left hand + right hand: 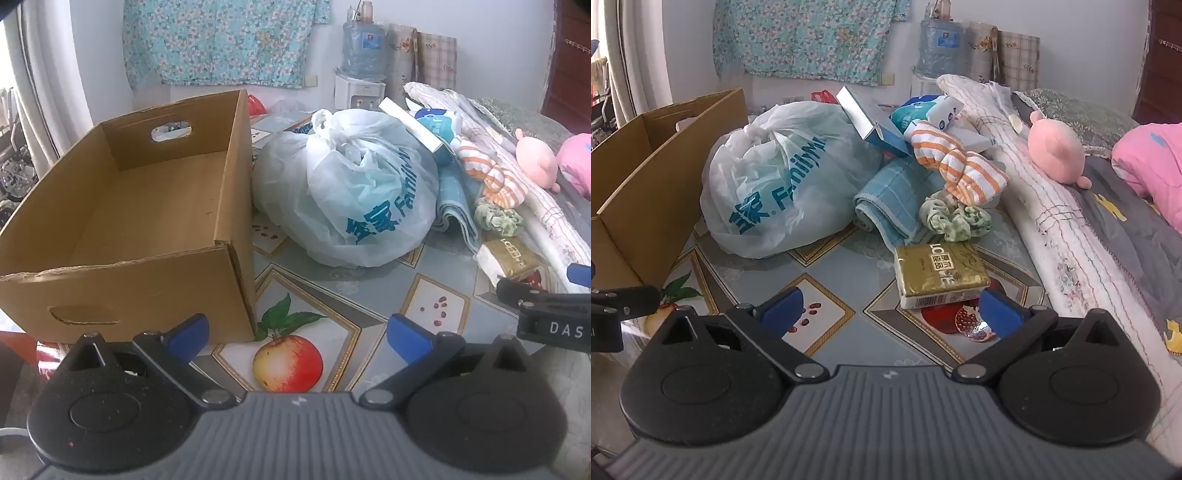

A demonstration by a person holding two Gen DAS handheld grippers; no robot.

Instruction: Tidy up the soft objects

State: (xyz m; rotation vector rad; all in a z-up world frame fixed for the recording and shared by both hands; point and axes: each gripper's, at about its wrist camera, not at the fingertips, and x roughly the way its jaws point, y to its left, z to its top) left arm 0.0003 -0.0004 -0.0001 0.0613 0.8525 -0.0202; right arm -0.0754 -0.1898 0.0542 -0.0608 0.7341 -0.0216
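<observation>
Clearly, the right hand-held gripper is nearer the tissue pack, which lies on the tabletop just ahead, long side crosswise. Both spread wide and empty; the left hand-held gripper faces the cardboard box.

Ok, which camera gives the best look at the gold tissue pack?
The right wrist view: the gold plastic-wrapped tissue pack lies whole and close ahead of the open right hand-held gripper. The left wrist view shows it small at the right edge.
</observation>
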